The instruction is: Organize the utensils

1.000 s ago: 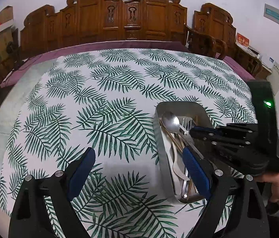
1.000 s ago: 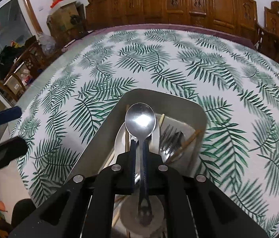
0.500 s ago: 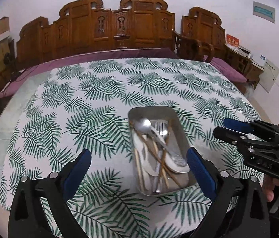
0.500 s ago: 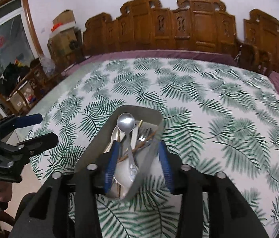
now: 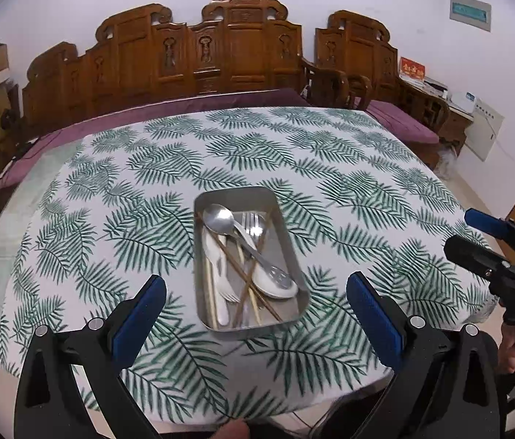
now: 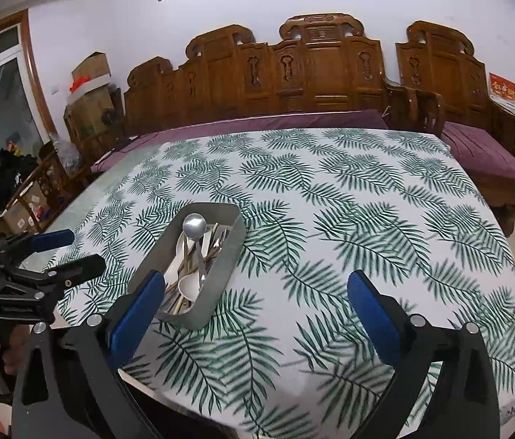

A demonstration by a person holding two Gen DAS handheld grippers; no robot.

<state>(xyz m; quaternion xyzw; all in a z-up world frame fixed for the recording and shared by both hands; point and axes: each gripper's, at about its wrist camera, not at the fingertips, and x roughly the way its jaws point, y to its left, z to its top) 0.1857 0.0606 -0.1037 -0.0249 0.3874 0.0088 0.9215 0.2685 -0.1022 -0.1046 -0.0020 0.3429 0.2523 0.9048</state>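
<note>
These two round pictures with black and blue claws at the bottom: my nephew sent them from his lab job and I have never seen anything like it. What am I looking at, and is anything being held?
There is no robot here. A person holds a hand-held gripper in each hand, and each carries a wide-angle camera looking along its two fingers, hence the round, bent pictures. One picture is from the left hand-held gripper, the other from the right hand-held gripper; each also shows the other tool at its edge.

On the table's white cloth with green fern leaves stands a rectangular grey metal tray. In it lie a shiny steel spoon, a steel fork, a white spoon and thin wooden chopsticks.

Nothing is held. Both grippers are open and empty; the right one's jaws have just been opening.
</note>
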